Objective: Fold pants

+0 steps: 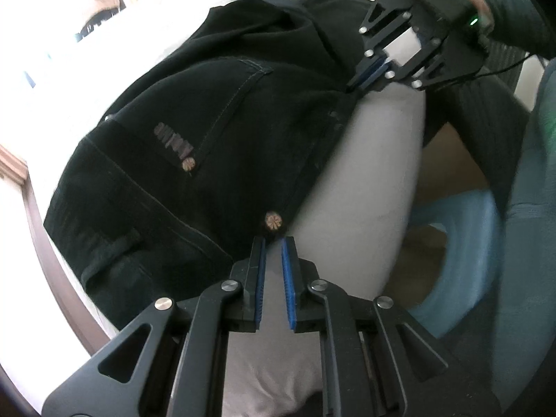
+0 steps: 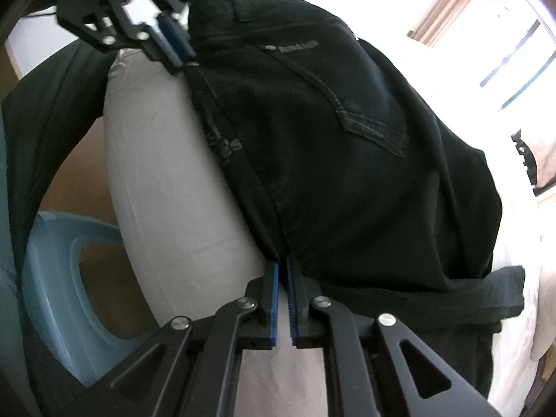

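From the left wrist view, the black pants (image 1: 226,121) lie folded on the white bed (image 1: 365,173) and spread from the middle out toward 9 o'clock, with the back pocket (image 1: 226,104) facing up. At 6 o'clock, the left gripper (image 1: 274,241) has its blue pads a sliver apart. Bare sheet shows between them, and the tips sit just short of a metal rivet (image 1: 274,222) on the pants' near edge. Up at 1 o'clock, the right gripper (image 1: 355,85) has its tips on the same edge, farther along. Its pads are almost together, but I cannot tell whether cloth is pinched between them. A person's grey sleeve (image 1: 514,10) is behind it. At 4 o'clock, below the bed, sits a pale blue plastic tub (image 1: 451,243).
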Motion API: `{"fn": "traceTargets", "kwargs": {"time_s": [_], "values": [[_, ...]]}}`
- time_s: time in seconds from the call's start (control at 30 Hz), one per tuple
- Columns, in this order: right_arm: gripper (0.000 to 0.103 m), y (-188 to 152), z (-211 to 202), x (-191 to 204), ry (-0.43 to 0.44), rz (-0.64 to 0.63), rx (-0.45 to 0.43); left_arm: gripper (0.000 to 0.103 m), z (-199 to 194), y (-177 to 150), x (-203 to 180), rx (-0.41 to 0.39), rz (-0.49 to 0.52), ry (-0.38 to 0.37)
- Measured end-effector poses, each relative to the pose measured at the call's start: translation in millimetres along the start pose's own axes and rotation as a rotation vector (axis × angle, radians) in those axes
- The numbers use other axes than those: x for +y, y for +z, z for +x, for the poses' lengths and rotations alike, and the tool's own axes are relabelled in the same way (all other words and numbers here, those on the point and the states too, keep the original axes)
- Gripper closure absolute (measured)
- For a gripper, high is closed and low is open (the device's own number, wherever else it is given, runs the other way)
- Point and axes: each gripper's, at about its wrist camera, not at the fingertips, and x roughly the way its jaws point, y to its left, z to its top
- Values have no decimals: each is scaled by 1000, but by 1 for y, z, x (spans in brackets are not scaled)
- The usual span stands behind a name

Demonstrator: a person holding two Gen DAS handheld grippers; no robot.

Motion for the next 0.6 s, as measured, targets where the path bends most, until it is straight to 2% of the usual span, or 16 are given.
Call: {"fn": "traceTargets", "kwargs": {"time_s": [0.07, 0.13, 0.2, 0.27, 0.3, 0.33, 0.4, 0.47, 0.53, 0.6], "values": [[94, -3, 1, 2, -15, 14, -10, 93, -16, 2, 0, -20, -39, -37], [94, -4, 0, 4, -20, 46, -23, 93, -39, 11, 3, -94, -96, -55], [91, -6, -6, -3, 10, 116, -40, 93, -57, 30, 15, -190, -169, -38], [75, -10, -16, -17, 72, 205, -64, 93, -54, 49, 28, -227, -222, 9], [58, -10, -24, -22, 91, 251, -86, 93, -49, 57, 34, -237, -245, 33], [51, -14, -34, -31, 100, 301, -126, 93, -42, 65, 41, -242, -272, 48], [51, -12, -56, -47, 132, 377, -210, 93, -20, 82, 56, -240, -343, 42], [43, -8, -69, -63, 149, 442, -276, 93, 4, 90, 63, -219, -388, 38], [40, 0, -72, -83, 165, 510, -325, 93, 38, 93, 65, -134, -390, 71], [40, 6, -59, -96, 194, 543, -330, 93, 63, 86, 64, -80, -396, 92]]}}
